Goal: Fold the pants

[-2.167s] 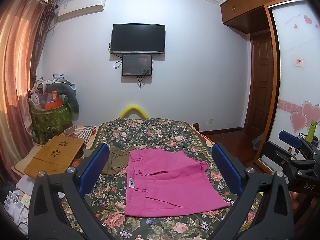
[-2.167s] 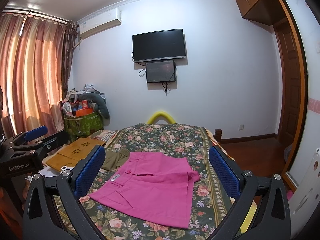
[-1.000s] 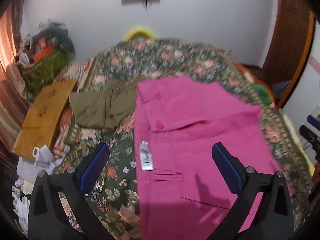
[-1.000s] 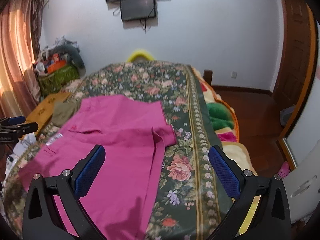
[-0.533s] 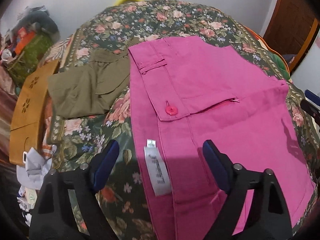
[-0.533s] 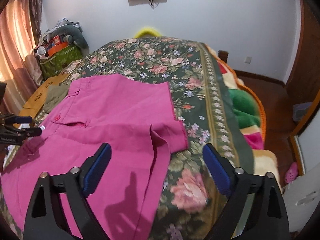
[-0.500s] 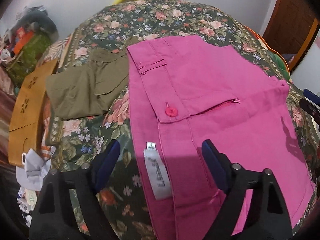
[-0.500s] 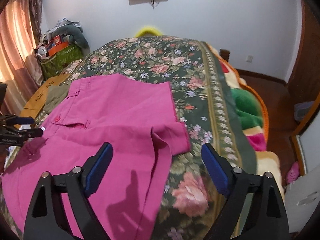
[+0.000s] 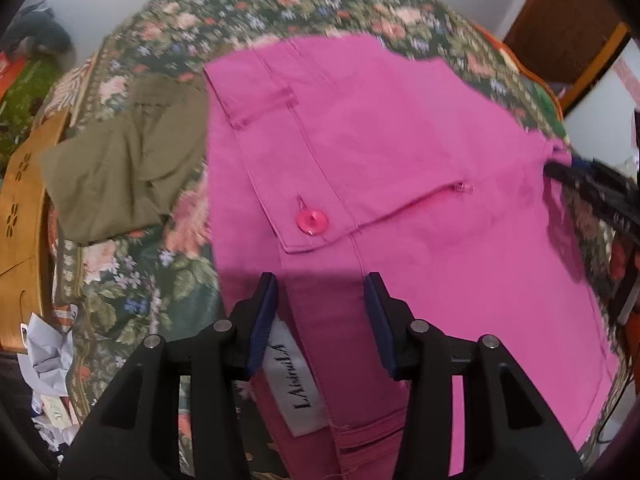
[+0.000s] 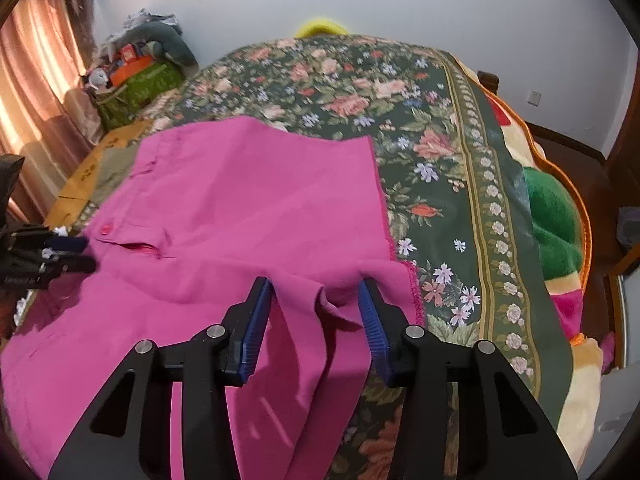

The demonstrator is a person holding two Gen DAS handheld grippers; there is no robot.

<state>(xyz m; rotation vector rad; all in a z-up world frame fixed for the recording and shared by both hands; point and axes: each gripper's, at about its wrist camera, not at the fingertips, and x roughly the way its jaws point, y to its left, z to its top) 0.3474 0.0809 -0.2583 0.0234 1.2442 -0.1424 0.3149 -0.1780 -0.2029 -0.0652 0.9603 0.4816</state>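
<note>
Two grippers sit low over the pink pants (image 9: 420, 152), which lie spread flat on the floral bedspread (image 10: 440, 128), filling most of its near half. We see the left gripper (image 9: 320, 316) at the waistband end by the bedspread's left edge, jaws partly parted and just been closing, fabric between them; pads not clearly pressing, so we call it released. White label (image 9: 294, 384) lies just beside its left finger. Pink button (image 9: 311, 222) on a pocket flap sits just beyond the fingertips. We see the right gripper (image 10: 316, 312) over the leg-hem end toward the bedspread's right side, jaws half parted and just been closing, a raised wrinkle of cloth between them, pads apparently clear of it. Olive garment (image 9: 120, 168) touches the pants' left side, near the bedspread's left edge. Wooden board (image 9: 20, 220) lies past that edge. Green plush (image 10: 556, 224) sits off the right edge. Farther back, a cluttered green bag (image 10: 136, 88) by the curtain (image 10: 36, 88).
</note>
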